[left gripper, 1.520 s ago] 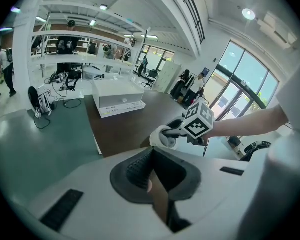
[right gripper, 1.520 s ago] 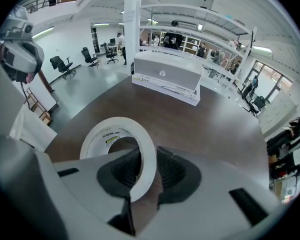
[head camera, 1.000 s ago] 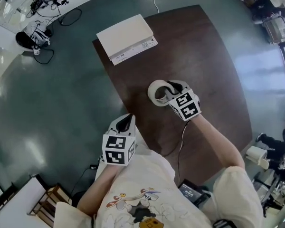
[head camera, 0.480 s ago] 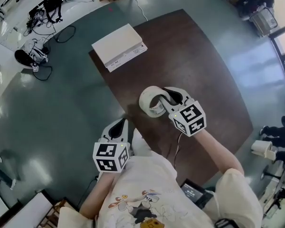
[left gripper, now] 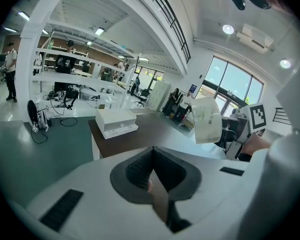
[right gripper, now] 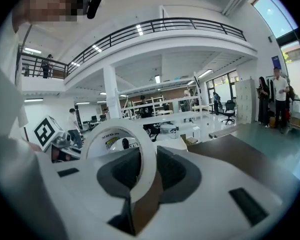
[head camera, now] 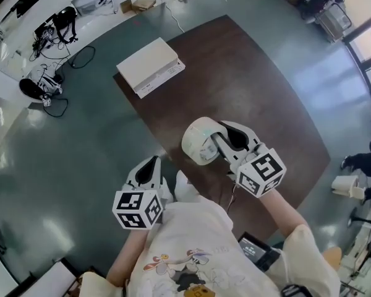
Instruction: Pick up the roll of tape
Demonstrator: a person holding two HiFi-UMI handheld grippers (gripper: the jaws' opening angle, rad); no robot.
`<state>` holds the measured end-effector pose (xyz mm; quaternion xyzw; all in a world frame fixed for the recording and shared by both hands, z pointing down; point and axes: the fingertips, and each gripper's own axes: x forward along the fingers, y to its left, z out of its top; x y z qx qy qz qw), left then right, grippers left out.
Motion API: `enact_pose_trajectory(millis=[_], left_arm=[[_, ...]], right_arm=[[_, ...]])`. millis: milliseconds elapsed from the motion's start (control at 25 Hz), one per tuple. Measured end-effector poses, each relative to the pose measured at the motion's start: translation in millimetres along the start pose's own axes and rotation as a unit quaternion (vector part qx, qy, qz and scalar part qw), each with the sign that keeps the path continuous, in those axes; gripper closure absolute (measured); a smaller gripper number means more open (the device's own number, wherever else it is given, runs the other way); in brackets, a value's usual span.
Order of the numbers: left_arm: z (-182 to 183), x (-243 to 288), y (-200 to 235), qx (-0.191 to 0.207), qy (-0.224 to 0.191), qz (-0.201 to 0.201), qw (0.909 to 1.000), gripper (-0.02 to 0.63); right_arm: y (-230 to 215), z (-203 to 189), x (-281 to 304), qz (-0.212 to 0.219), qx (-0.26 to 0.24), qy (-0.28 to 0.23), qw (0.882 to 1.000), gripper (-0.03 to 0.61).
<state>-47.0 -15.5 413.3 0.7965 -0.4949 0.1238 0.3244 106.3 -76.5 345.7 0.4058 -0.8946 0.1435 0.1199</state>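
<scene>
The right gripper clamps the wall of the roll of tape, one jaw inside the ring and one outside, holding it above the brown table; the left gripper is closed and empty.

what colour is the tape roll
Off-white; the roll of tape shows best in the head view.

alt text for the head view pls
From above, the right tongs grip a white roll of tape by its wall, held over a dark brown table. The left tongs are shut and empty, near the person's body. A white box lies at the table's far corner.
</scene>
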Motion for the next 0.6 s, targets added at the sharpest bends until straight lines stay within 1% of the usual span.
enact_pose_trajectory(millis=[160,360,600], left_arm=[[3.8,-9.2,-6.7,0.005,-0.004,-0.01,0.9999,0.609],[11.7,-16.3,-15.8,0.014,-0.013,-0.024,0.9995,0.609],[13.1,-23.5,-23.9,0.012,-0.018,-0.03,0.9993,0.609]], right_arm=[[8.9,12.6,-20.6,-0.009,0.022,-0.034,0.999,0.488],[16.6,13.9,-41.5,-0.015,0.046,-0.066,0.997,0.488],[31.8,17.2,-68.2,0.014,0.074,-0.103,0.992,0.488]])
